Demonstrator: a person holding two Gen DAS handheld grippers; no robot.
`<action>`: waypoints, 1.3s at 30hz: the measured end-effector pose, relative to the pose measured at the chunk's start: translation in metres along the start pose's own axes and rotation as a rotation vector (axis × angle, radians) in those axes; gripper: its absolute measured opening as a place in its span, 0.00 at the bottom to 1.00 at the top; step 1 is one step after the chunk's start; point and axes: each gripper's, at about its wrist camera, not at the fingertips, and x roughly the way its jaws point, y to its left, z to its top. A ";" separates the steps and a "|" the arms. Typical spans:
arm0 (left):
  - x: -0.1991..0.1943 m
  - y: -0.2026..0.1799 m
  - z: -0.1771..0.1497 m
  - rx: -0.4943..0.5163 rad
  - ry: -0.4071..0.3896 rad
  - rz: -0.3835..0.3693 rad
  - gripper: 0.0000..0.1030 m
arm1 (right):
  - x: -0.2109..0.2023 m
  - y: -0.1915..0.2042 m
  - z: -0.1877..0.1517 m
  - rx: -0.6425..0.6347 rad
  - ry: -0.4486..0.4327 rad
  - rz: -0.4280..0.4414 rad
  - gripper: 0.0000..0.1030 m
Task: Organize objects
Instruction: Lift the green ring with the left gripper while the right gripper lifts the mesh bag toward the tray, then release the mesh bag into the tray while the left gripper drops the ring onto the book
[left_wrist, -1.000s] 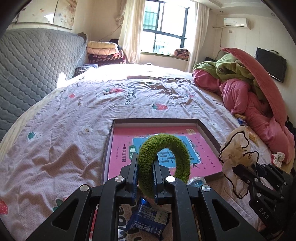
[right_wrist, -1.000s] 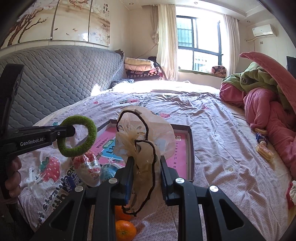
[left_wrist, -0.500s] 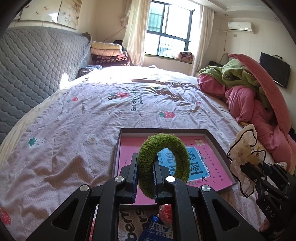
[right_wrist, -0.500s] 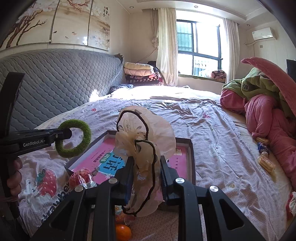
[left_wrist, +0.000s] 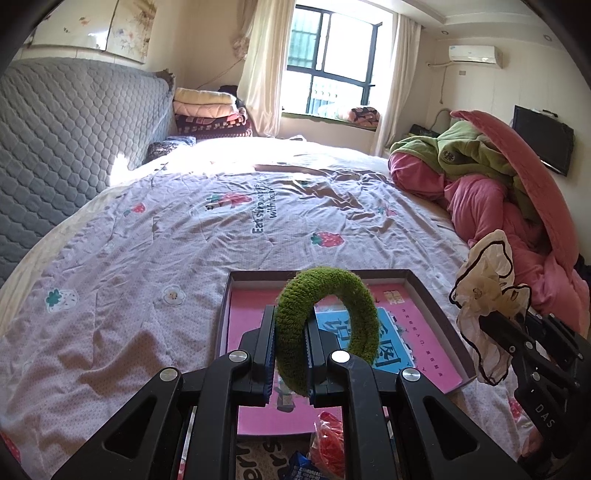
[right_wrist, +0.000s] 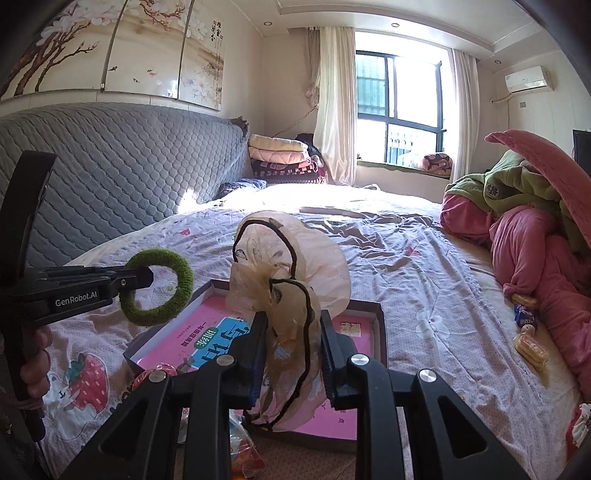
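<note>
Left gripper (left_wrist: 290, 354): jaws clamped on the green scrunchie (left_wrist: 328, 325), ring standing upright, held in the air over the tray (left_wrist: 436, 314). Right gripper (right_wrist: 290, 354): jaws clamped on the beige scrunchie (right_wrist: 291, 280), sheer, black-edged, bunched up above the fingers. Tray lies on the bed (left_wrist: 147, 258) just ahead of and below both grippers, pink book (left_wrist: 424, 354) inside. Red-wrapped snack (left_wrist: 328, 432) below left gripper, at the tray's near edge. Hand (right_wrist: 35, 365) grips left handle.
</note>
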 end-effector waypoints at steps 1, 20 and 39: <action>0.000 0.000 0.001 0.000 -0.003 0.001 0.12 | 0.001 0.000 0.002 -0.002 -0.002 -0.001 0.26; 0.023 0.007 0.010 -0.010 0.005 0.014 0.12 | 0.029 -0.014 0.019 -0.006 0.024 0.000 0.27; 0.078 0.017 -0.017 -0.029 0.140 0.024 0.13 | 0.075 -0.032 -0.018 0.052 0.196 0.046 0.27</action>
